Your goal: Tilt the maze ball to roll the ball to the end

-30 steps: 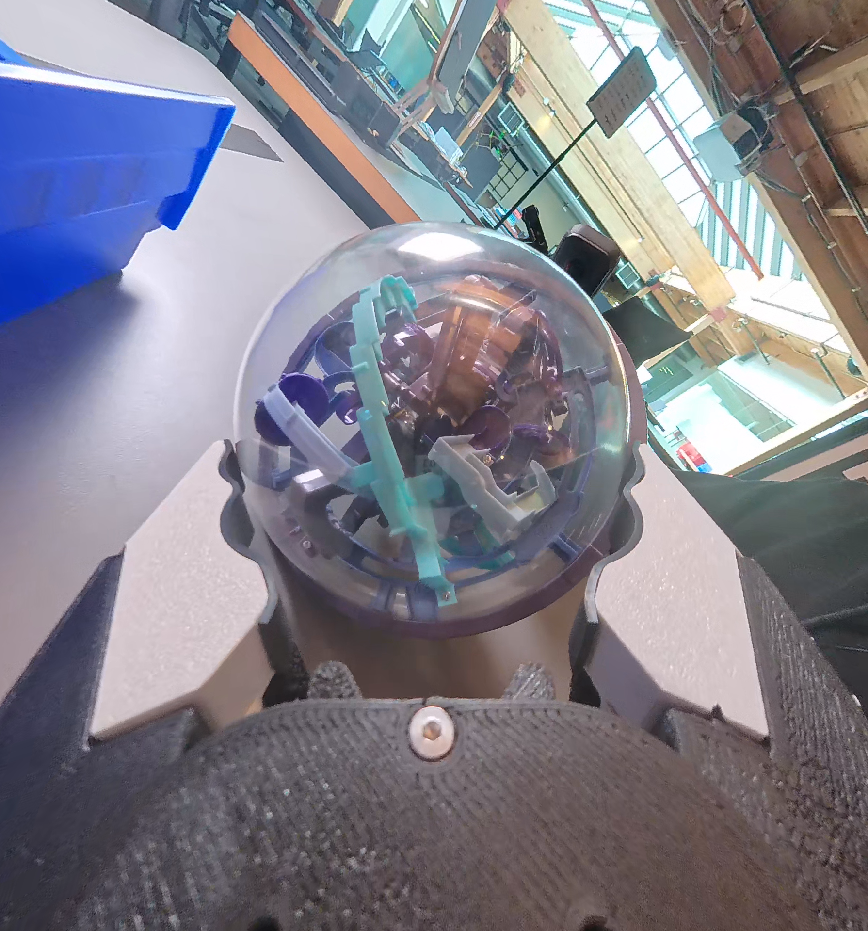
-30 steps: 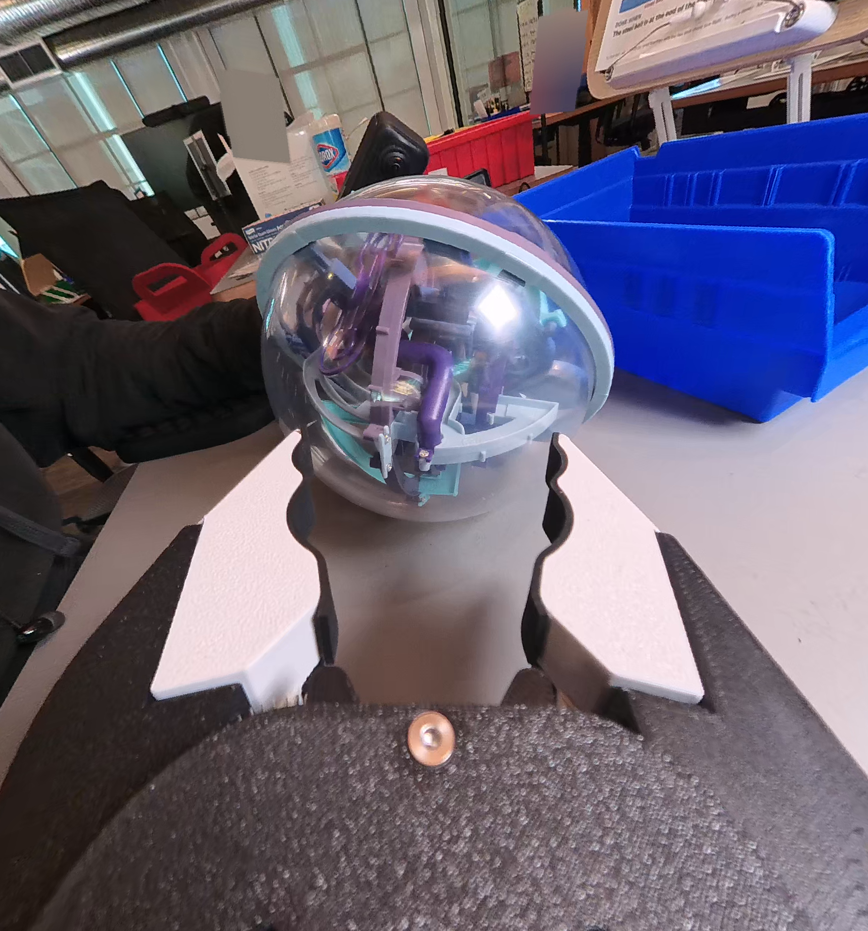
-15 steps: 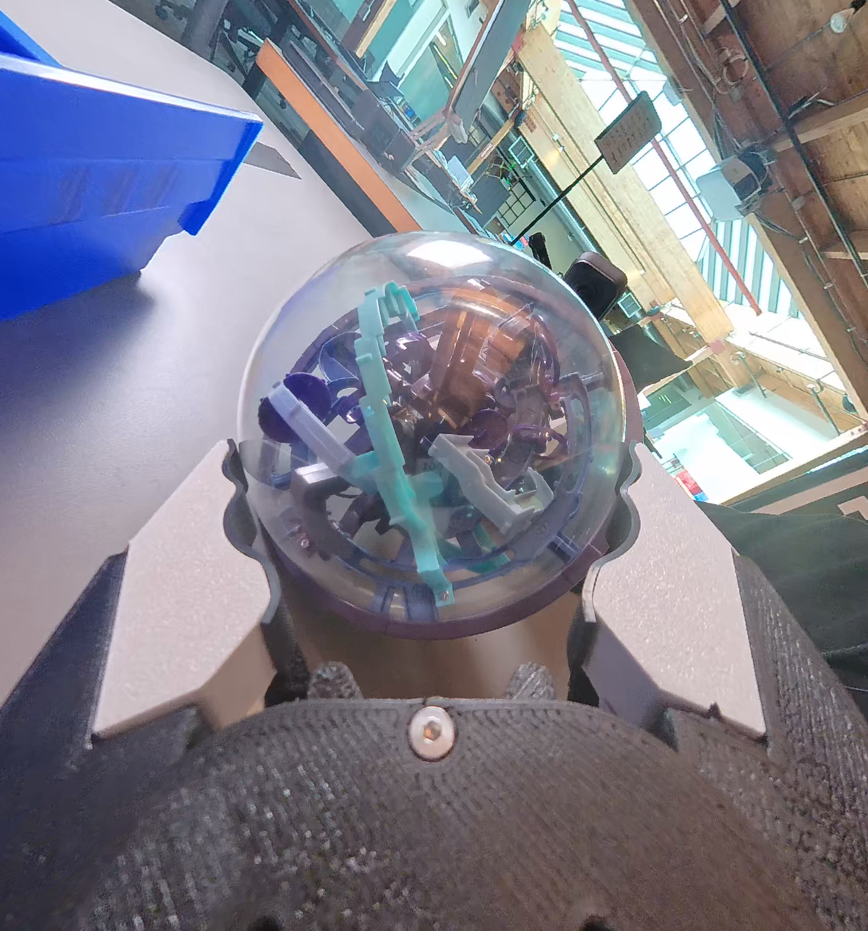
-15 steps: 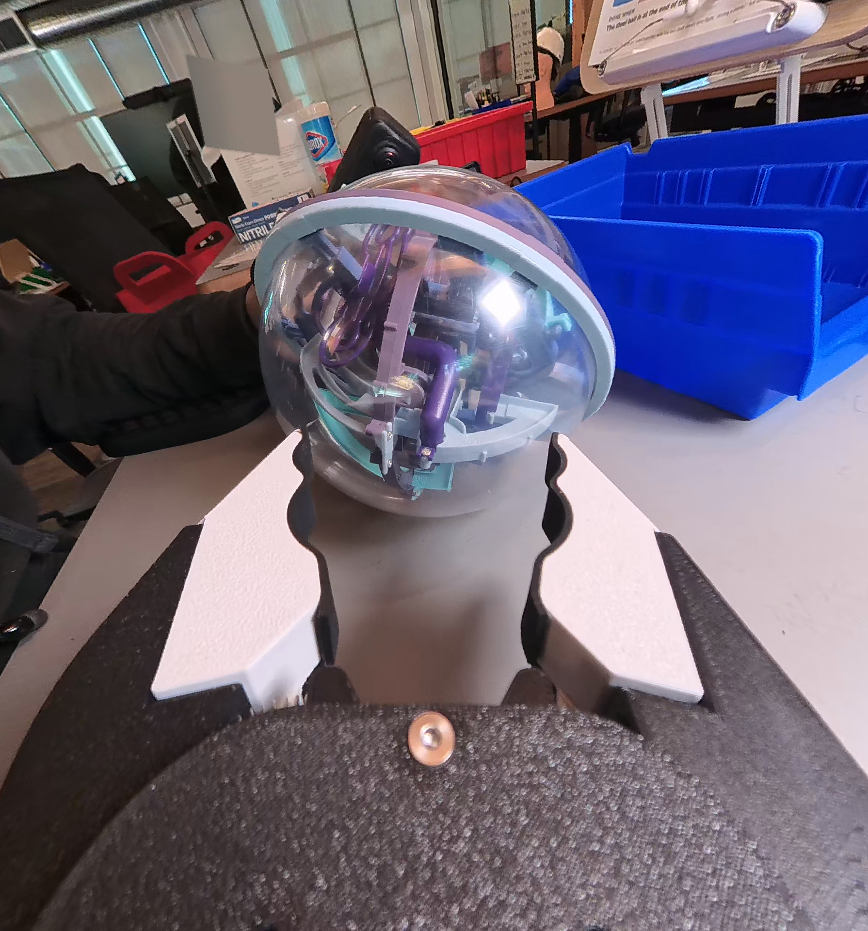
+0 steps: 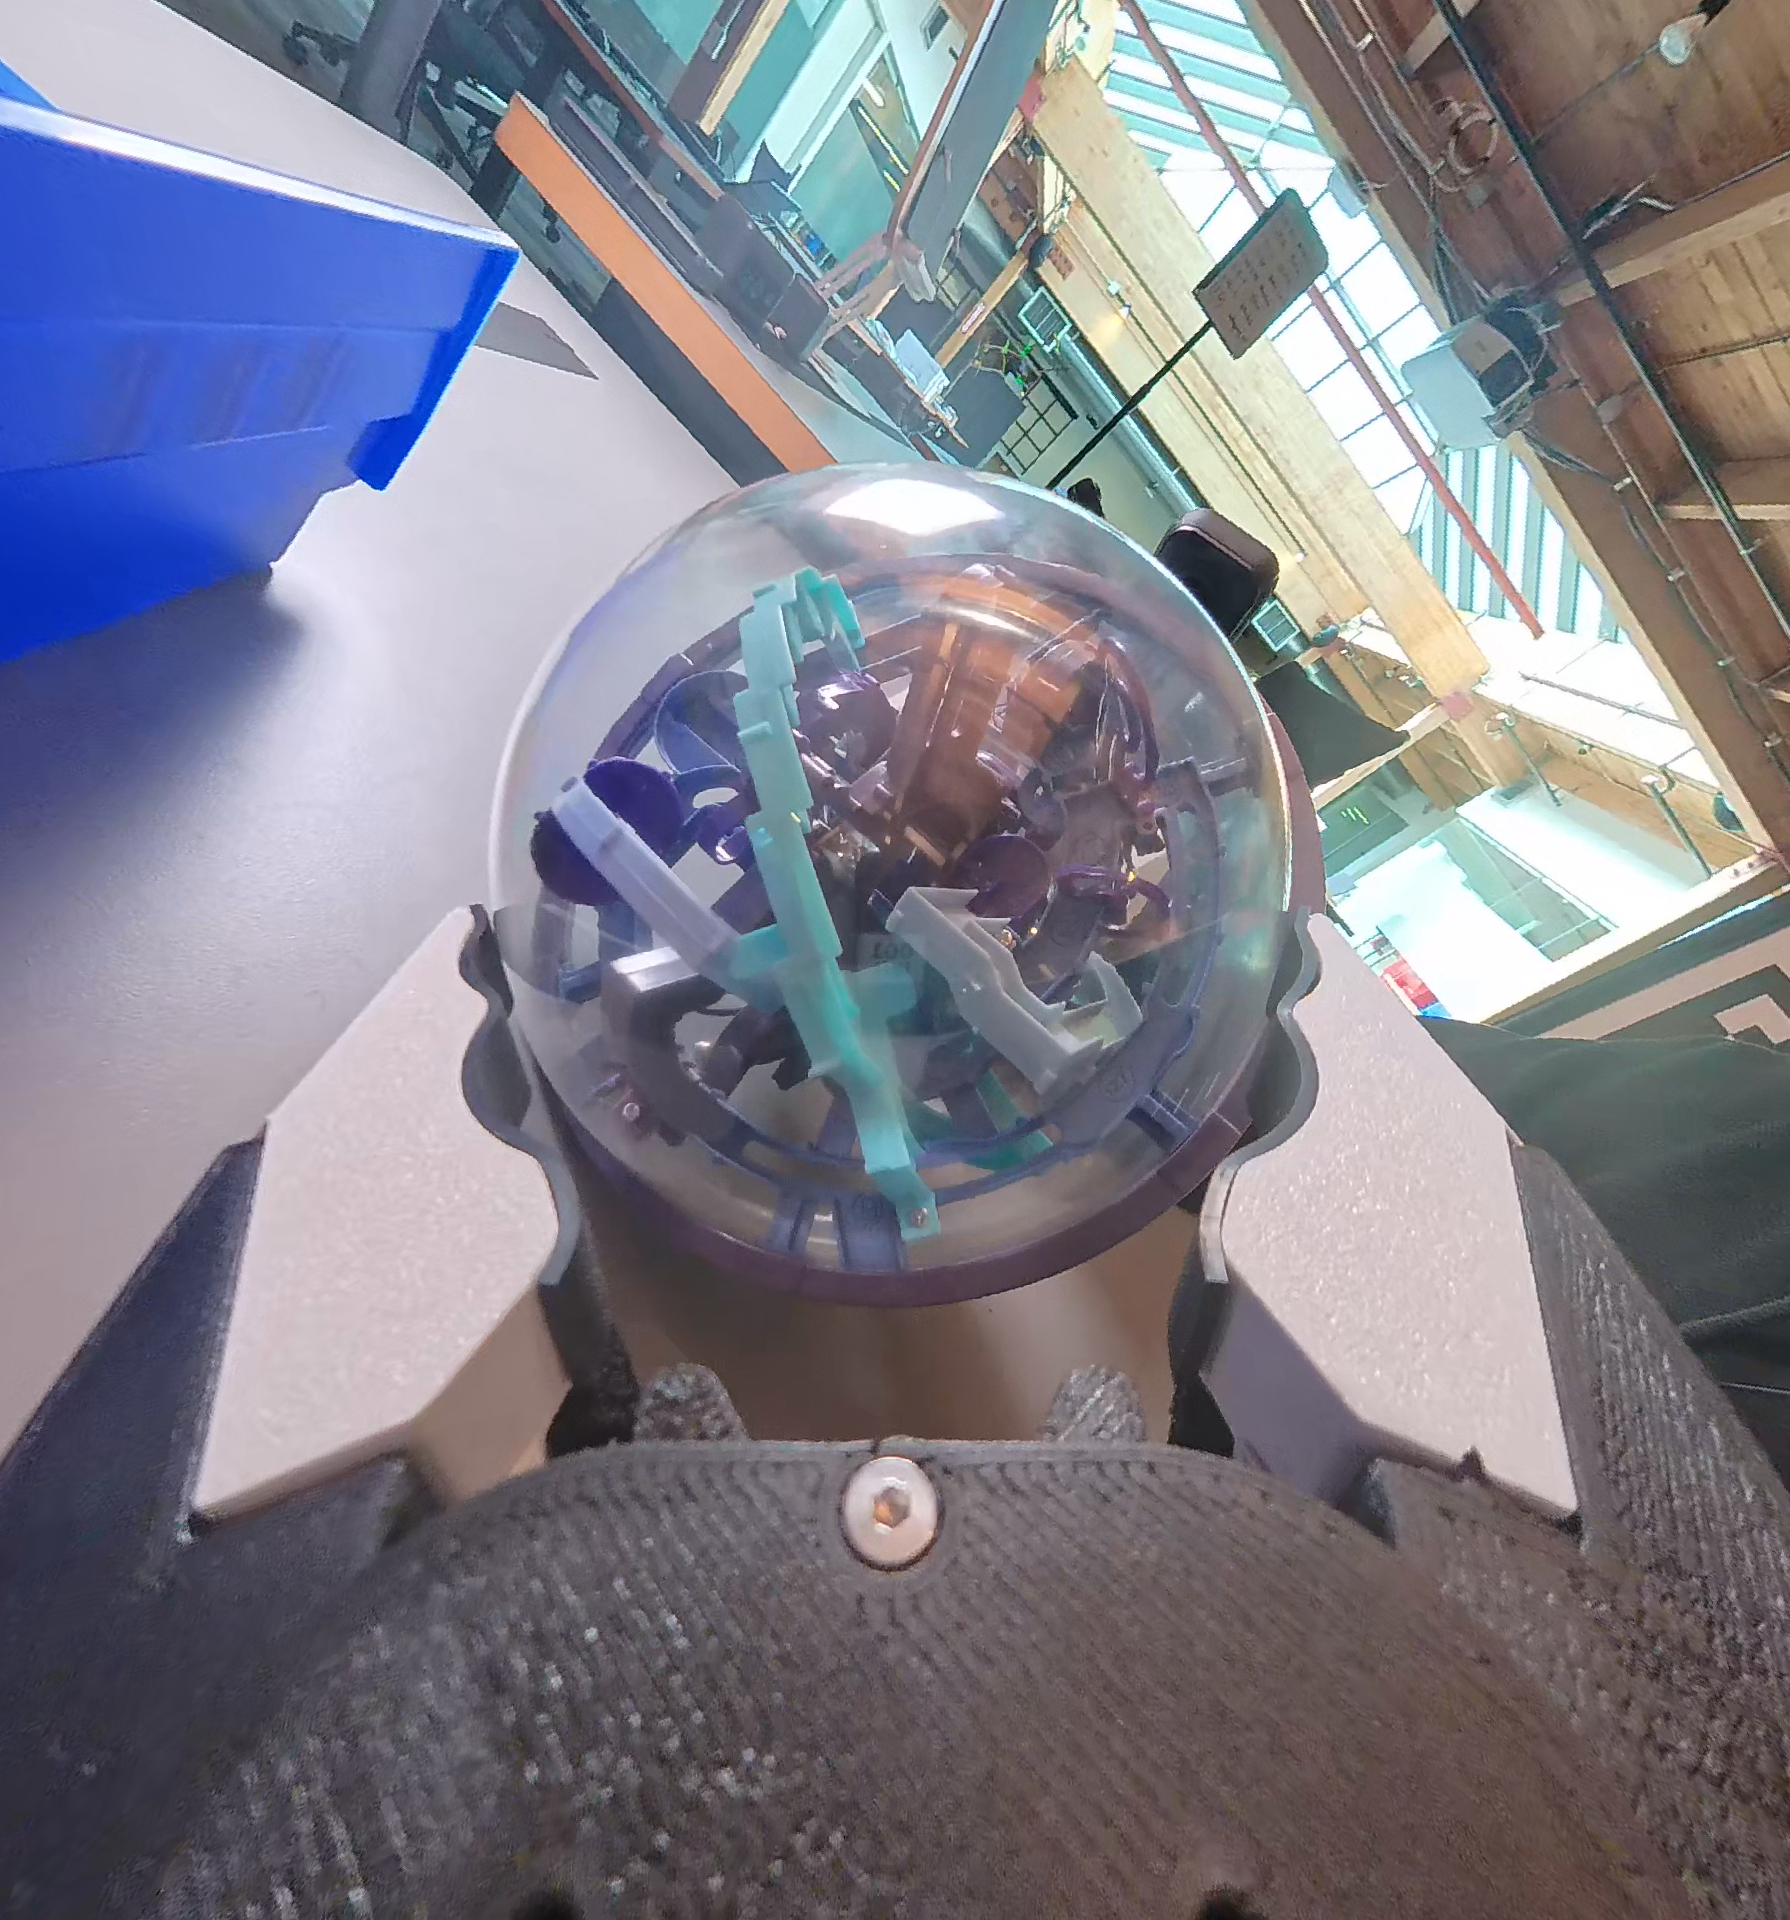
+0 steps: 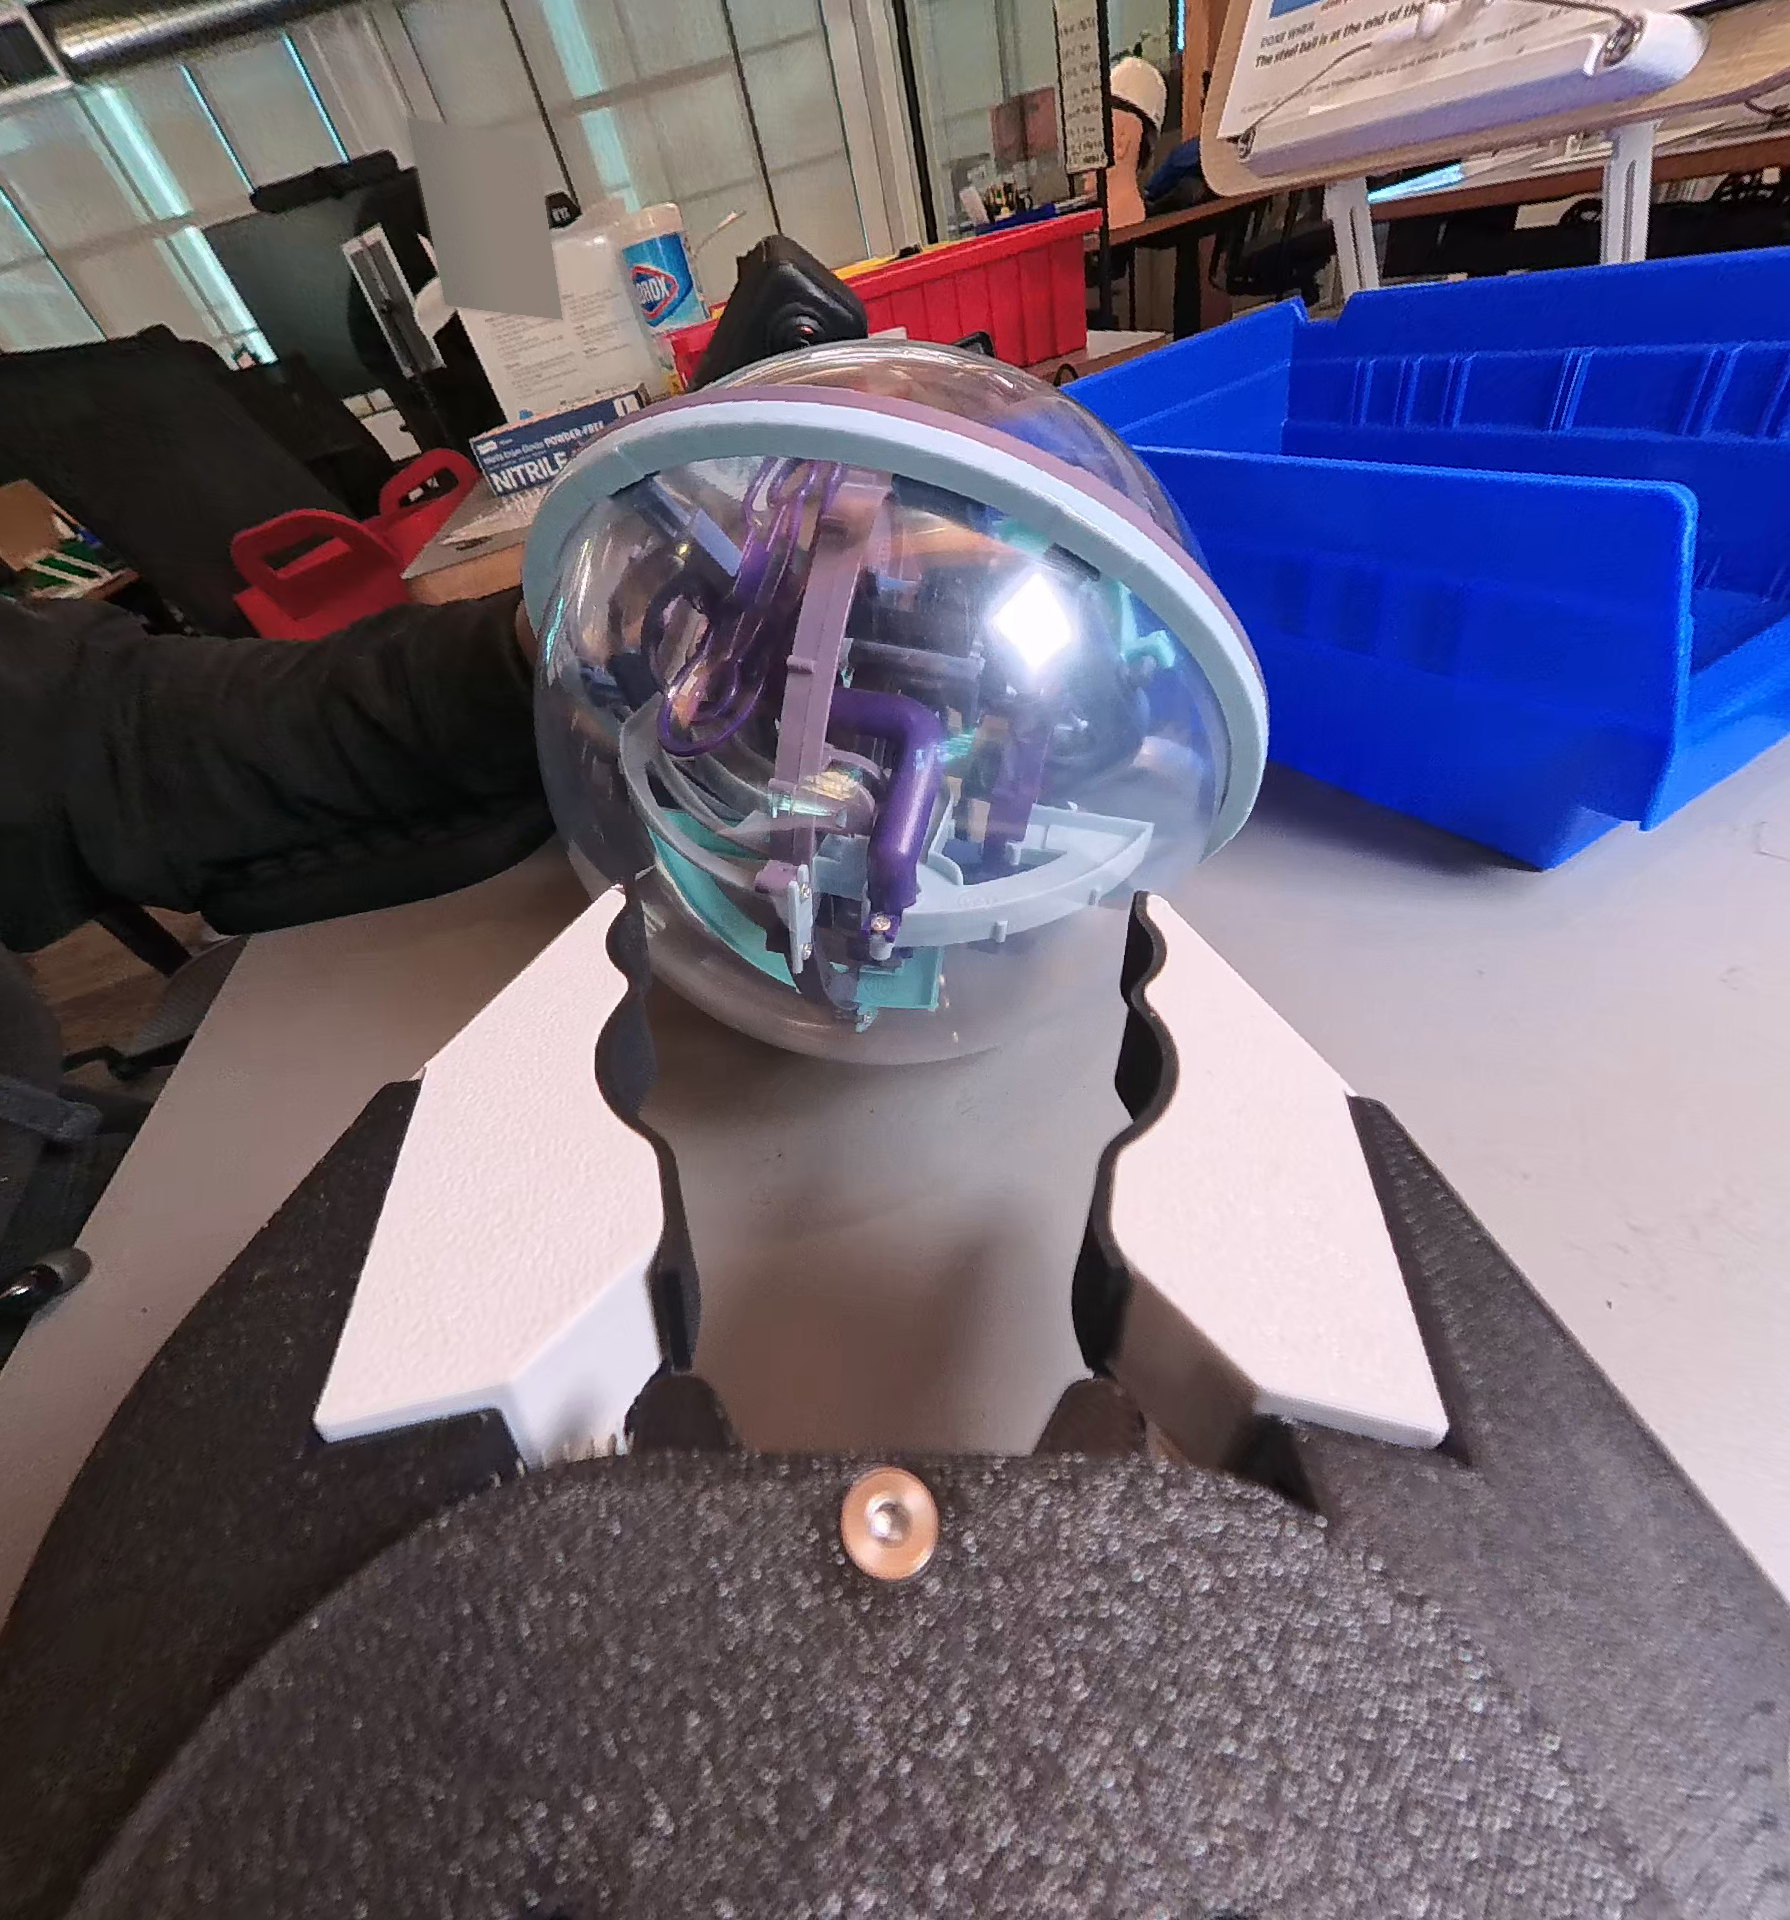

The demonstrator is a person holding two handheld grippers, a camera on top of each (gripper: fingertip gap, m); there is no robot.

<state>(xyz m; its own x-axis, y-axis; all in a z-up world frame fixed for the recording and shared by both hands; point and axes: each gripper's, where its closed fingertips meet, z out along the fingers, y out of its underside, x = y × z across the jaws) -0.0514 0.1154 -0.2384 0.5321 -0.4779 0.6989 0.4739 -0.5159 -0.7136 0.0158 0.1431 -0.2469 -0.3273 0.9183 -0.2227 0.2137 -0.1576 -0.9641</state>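
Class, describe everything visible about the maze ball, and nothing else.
The maze ball is a clear plastic sphere with a pale band round its middle, tilted. Inside run teal, purple and grey tracks. The left gripper clamps it on both sides; the right gripper's fingers stand at its underside, contact unclear.

Clear maze ball (image 5: 896,883) with purple and teal tracks, equator band tilted, over grey table (image 6: 1493,1039)

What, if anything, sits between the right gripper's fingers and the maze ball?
Nothing visible. The maze ball sits right at the tips of the right gripper, with only bare table around; the blue bin stands off to the side.
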